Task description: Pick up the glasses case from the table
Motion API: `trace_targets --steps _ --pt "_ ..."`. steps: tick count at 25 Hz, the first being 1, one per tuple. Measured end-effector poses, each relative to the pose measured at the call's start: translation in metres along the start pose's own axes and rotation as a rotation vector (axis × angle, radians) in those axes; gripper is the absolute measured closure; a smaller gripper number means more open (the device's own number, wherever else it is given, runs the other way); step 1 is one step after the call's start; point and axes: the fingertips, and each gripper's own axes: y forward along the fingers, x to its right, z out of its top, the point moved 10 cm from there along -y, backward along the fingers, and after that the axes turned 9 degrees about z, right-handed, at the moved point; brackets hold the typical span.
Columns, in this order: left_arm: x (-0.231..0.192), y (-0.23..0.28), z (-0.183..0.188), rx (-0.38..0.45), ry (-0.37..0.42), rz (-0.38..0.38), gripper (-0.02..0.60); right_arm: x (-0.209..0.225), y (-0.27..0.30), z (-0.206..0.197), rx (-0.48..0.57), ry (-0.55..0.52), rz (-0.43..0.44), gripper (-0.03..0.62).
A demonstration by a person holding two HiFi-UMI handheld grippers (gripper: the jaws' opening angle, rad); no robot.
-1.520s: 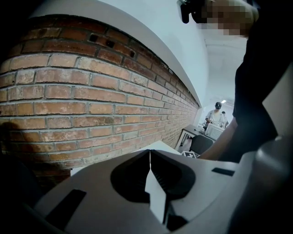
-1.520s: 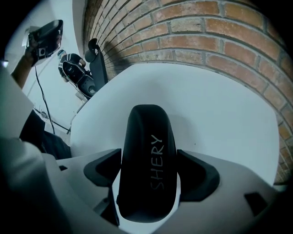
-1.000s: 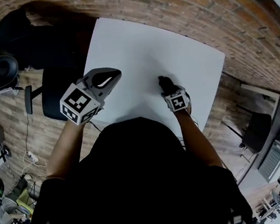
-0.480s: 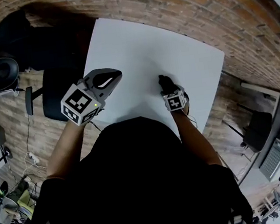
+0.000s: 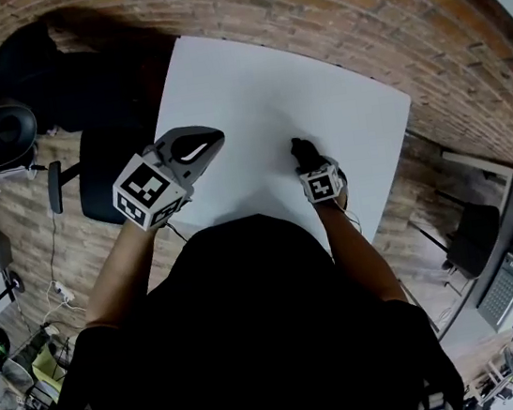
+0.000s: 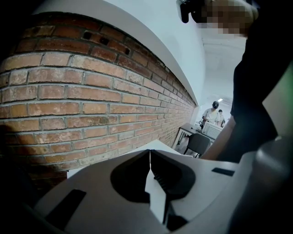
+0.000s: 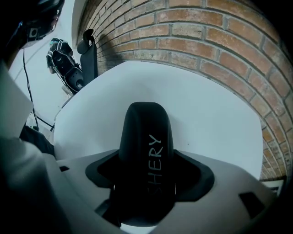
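Note:
The black glasses case (image 7: 146, 137), with pale lettering along its lid, lies on the white table (image 7: 206, 105). My right gripper (image 7: 146, 153) points steeply down over it. Its jaws have just been closing, and their tips lie against the case's two sides. In the head view the case (image 5: 300, 149) pokes out as a dark lump ahead of the right gripper (image 5: 306, 157), still on the table (image 5: 259, 85). My left gripper (image 5: 214, 139) hovers over the table's left edge, shut and empty. In its own view the left gripper (image 6: 150, 153) has its tips together.
A brick wall (image 6: 91, 91) runs along the table's far side. A dark office chair (image 5: 105, 168) stands at the table's left, with more dark gear (image 5: 27, 52) behind it. Another chair (image 6: 199, 142) and people (image 6: 213, 114) are far off.
The right gripper's marker cube has tipped slightly over the case. The left gripper and the case stay where they were.

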Motion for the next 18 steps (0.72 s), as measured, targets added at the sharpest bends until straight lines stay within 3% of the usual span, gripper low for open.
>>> trace_targets --steps 6,12,18 --pt "0.000 -0.002 0.005 0.016 0.004 0.009 0.569 0.002 -0.002 0.002 -0.002 0.001 0.002 0.260" --pt "0.004 -0.005 0.008 0.022 0.007 0.018 0.569 0.000 -0.003 0.002 -0.002 0.052 0.079 0.260" --pt "0.011 -0.007 0.010 0.028 0.015 0.018 0.569 -0.002 -0.011 0.003 0.020 0.039 0.080 0.258"
